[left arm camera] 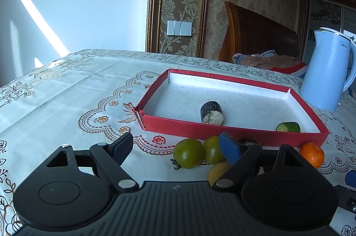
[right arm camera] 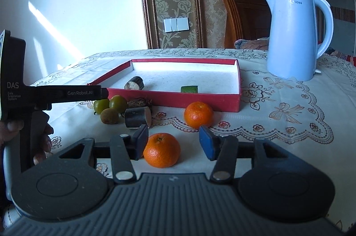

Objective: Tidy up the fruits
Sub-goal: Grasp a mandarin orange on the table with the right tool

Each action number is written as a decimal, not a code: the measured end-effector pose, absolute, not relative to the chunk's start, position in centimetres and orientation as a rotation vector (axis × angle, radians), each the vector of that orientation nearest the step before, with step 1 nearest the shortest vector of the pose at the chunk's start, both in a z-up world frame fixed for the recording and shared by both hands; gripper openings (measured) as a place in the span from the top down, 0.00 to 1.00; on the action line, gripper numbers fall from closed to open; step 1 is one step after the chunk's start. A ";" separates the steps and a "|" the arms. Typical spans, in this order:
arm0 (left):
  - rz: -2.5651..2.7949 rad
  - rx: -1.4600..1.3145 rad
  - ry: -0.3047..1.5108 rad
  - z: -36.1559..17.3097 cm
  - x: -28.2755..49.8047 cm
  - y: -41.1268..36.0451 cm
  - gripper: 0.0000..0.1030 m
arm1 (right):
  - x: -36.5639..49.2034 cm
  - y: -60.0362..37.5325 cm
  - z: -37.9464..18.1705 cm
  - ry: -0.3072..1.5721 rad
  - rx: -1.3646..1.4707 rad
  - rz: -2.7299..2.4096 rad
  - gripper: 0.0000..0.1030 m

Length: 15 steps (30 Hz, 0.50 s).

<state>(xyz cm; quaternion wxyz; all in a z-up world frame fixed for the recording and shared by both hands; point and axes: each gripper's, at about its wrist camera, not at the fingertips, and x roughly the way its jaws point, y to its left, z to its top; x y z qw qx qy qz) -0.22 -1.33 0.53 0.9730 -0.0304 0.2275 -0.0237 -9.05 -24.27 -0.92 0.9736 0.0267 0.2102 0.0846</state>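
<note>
R gripper: jaws partly apart, straddling near tangerine; L pad at or just off the skin, can't tell which; R pad clearly off it w/ a gap. Not clamped yet. Ahead of jaws & slightly R: 2nd tangerine. Ahead-L: dark cut sugarcane stub, brown kiwi-like fruit, two green tomatoes, a hairy dark fruit behind the stub. Further ahead: red tray, holding one sugarcane piece & a cucumber chunk. Beyond-R of tray: blue kettle, not involved.

L gripper: jaws wide apart, nothing between pads. Just ahead: green tomato; R pad in front of the other one. Tray straight ahead.

Step, by judgement: grasp phase on near tangerine, early in sort w/ most fruit outside tray. Next calls for: closing till both pads bear evenly near widest part, gentle squeeze (soft skin, round, may roll toward open side), then lift clear of tray wall & set inside away from pieces there.
</note>
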 end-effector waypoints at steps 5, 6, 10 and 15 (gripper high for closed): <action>-0.050 -0.064 0.461 0.5 -0.1 -1.3 0.18 | -8.8 -23.7 -1.0 0.449 0.036 0.189 0.60; -0.049 -0.064 0.462 0.5 -0.2 -1.2 0.18 | -8.7 -23.6 -1.1 0.455 0.034 0.186 0.60; -0.047 -0.061 0.465 0.5 -0.1 -1.3 0.18 | -8.2 -23.6 -1.2 0.484 0.048 0.188 0.60; -0.037 -0.051 0.521 0.2 0.0 -0.9 0.18 | -7.5 -23.0 -1.6 0.517 0.052 0.201 0.60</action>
